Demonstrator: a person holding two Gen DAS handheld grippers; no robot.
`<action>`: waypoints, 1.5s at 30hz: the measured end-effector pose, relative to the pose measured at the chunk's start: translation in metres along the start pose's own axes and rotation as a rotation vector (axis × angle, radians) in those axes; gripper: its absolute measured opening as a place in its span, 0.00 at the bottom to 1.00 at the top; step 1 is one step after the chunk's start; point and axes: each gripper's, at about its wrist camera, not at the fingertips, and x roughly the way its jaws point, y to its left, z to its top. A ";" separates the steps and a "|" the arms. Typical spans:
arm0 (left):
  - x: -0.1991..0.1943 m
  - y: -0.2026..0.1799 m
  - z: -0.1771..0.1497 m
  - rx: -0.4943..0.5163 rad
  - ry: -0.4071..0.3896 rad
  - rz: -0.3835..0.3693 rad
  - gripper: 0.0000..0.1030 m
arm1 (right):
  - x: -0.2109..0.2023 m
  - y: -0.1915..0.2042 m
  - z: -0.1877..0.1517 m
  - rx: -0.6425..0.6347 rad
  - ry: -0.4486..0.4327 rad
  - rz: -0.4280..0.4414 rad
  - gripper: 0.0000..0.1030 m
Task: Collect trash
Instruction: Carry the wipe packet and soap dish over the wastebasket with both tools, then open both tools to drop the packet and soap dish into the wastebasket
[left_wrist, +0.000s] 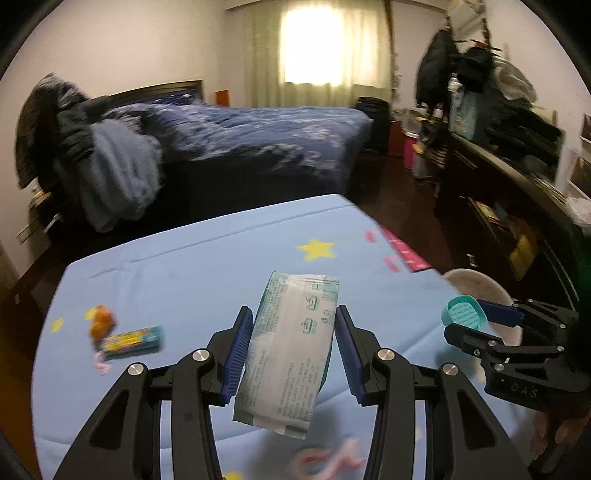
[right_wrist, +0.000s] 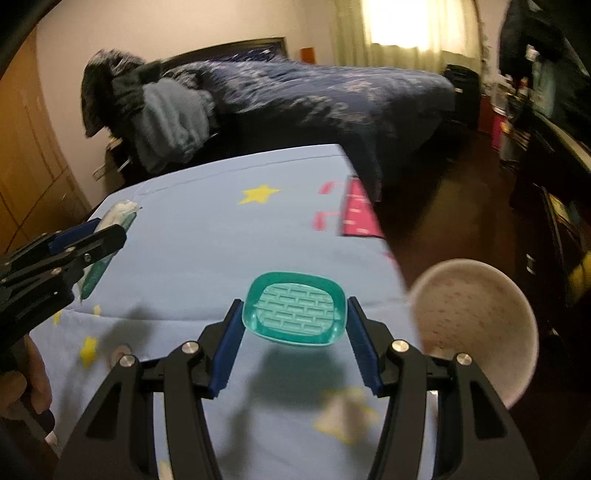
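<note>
My left gripper (left_wrist: 293, 328) is shut on a white and green wet-wipe packet (left_wrist: 291, 347) and holds it above the light blue star-print table cover (left_wrist: 184, 266). My right gripper (right_wrist: 294, 319) is shut on a teal plastic lid (right_wrist: 295, 308), held above the table near its right edge. The right gripper also shows in the left wrist view (left_wrist: 476, 319), close to a white bin (left_wrist: 476, 284). That bin (right_wrist: 476, 317) stands just off the table's right edge. An orange wrapper (left_wrist: 101, 319) and a colourful candy tube (left_wrist: 135, 341) lie on the table at the left.
A bed with a dark blue quilt (left_wrist: 258, 136) stands behind the table. A dark shelf unit (left_wrist: 517, 192) with clutter lines the right wall. Pink and white scraps (left_wrist: 328, 458) lie on the table near the front edge. The floor between table and shelf is dark wood.
</note>
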 end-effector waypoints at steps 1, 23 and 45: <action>0.002 -0.007 0.001 0.008 0.001 -0.012 0.45 | -0.006 -0.009 -0.003 0.017 -0.008 -0.012 0.54; 0.072 -0.214 0.059 0.259 0.029 -0.346 0.46 | -0.033 -0.178 -0.041 0.244 -0.071 -0.241 0.54; 0.056 -0.167 0.062 0.164 -0.018 -0.248 0.75 | -0.030 -0.171 -0.033 0.216 -0.093 -0.220 0.68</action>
